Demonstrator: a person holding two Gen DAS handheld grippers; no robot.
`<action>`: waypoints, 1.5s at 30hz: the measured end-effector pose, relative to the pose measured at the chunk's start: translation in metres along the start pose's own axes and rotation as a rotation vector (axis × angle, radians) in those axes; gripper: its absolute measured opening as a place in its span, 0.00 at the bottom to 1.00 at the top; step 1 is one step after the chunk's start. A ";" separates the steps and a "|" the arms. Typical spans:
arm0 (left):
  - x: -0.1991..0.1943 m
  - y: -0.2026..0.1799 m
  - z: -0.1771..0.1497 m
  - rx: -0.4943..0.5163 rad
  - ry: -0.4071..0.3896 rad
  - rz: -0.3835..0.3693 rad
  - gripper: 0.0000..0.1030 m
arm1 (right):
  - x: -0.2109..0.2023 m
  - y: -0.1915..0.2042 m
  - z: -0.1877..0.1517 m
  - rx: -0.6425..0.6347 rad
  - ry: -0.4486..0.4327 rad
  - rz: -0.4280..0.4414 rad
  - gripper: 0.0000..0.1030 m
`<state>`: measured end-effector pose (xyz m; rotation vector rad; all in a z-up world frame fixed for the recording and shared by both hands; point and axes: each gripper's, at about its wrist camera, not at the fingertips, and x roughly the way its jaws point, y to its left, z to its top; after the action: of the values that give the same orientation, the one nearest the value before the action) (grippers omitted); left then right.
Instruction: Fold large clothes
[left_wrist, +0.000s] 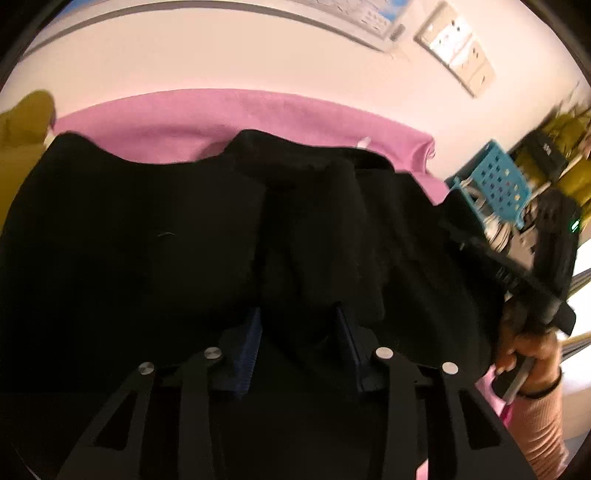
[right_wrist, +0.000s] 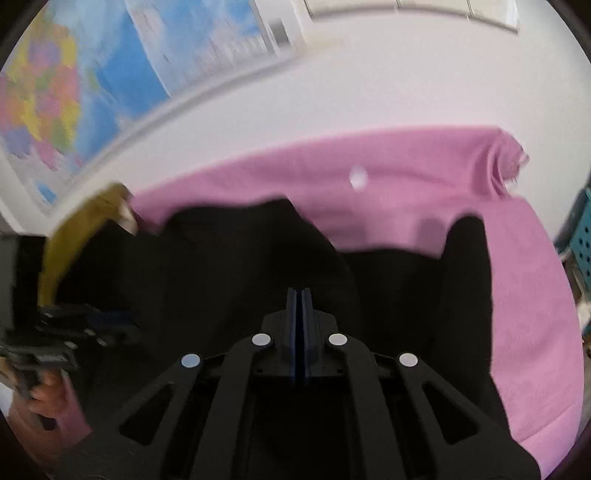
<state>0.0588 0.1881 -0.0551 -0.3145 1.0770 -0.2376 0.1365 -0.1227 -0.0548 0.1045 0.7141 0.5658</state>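
A large black garment (left_wrist: 155, 229) lies bunched on a pink cloth-covered surface (left_wrist: 229, 114); it also shows in the right wrist view (right_wrist: 229, 258). My left gripper (left_wrist: 297, 321) is open, its blue pads apart with a fold of black fabric between them. My right gripper (right_wrist: 300, 295) has its blue pads pressed together over the garment; whether fabric is pinched between them does not show. The right gripper also shows at the right of the left wrist view (left_wrist: 517, 266), and the left gripper at the left of the right wrist view (right_wrist: 74, 328).
A yellow-olive item (left_wrist: 22, 125) sits at the left edge, also visible in the right wrist view (right_wrist: 85, 229). A blue perforated basket (left_wrist: 495, 181) stands at the right. A white wall with a map (right_wrist: 74, 81) is behind.
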 end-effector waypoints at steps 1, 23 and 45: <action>-0.009 0.002 -0.004 0.002 -0.028 0.008 0.39 | -0.008 -0.002 -0.002 0.012 -0.020 0.029 0.14; -0.085 0.027 -0.138 0.088 -0.281 0.200 0.58 | -0.106 -0.073 -0.135 0.058 -0.125 0.103 0.27; -0.145 0.017 -0.166 0.040 -0.298 0.092 0.40 | -0.212 -0.125 -0.163 0.180 -0.231 -0.216 0.38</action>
<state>-0.1540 0.2305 -0.0142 -0.2544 0.7893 -0.1245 -0.0424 -0.3557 -0.0880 0.2527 0.5419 0.2764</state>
